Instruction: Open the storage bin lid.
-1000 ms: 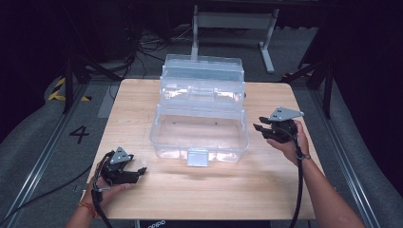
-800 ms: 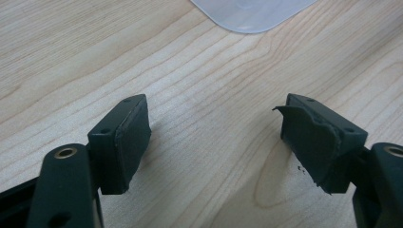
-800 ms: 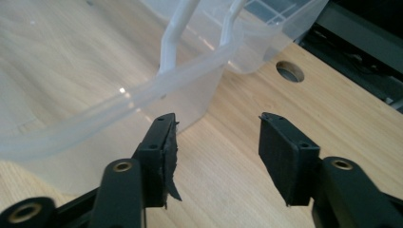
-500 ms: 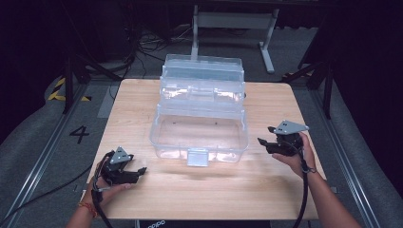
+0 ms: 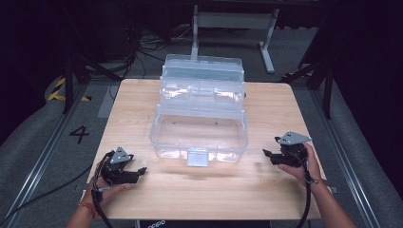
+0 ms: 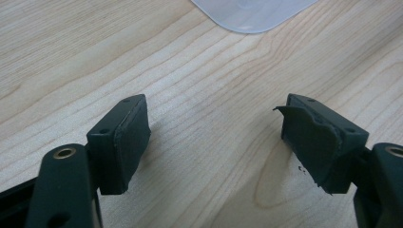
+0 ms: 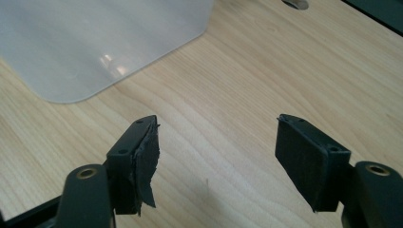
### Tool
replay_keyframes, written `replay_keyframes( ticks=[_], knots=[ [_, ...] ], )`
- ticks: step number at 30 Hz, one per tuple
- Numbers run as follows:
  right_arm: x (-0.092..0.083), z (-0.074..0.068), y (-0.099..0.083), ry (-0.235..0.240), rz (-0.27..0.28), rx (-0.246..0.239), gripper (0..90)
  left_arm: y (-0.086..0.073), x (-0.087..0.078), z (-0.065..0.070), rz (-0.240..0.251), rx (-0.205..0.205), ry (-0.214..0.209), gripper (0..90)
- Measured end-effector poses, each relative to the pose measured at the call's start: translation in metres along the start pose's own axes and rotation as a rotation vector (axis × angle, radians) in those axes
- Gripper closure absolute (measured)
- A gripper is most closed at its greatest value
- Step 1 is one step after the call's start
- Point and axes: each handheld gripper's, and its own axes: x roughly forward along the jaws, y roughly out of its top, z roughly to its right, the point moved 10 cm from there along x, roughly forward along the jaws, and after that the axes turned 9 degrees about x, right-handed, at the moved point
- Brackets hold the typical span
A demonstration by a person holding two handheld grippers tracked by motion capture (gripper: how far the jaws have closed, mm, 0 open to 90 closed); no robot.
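Left gripper [image 5: 140,171] lower left on wooden table [image 5: 294,102], hand-held, jaws apart, empty. Right gripper [image 5: 267,155] lower right, jaws spread, empty. Clear plastic 3-tier box [image 5: 199,118] at frame centre, glossy, rounded corners. Torn rubber pads [image 6: 316,142].

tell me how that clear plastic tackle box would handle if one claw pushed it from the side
The clear tackle box looks empty, so probably light and likely to slide on the smooth wooden table. With its tiers fanned open toward the back, a push may twist or rock it.
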Motion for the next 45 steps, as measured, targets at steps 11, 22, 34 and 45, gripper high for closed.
replay_keyframes(
  ticks=[11, 22, 34, 45],
  knots=[
    [-0.006, 0.003, -0.031, -0.005, -0.042, 0.024, 29.5, 0.000, 0.000, -0.001, 0.001, 0.007, 0.005, 24.9],
    [-0.013, 0.004, -0.064, 0.022, -0.016, 0.111, 26.0, 0.000, 0.000, 0.000, -0.004, -0.001, 0.006, 24.5],
    [-0.015, 0.009, -0.072, 0.069, -0.026, 0.223, 22.2, 0.001, 0.001, -0.001, 0.000, 0.005, 0.016, 24.0],
    [-0.015, 0.009, -0.072, 0.070, -0.026, 0.222, 21.7, 0.001, 0.001, -0.001, -0.002, 0.002, 0.016, 24.0]
  ],
)
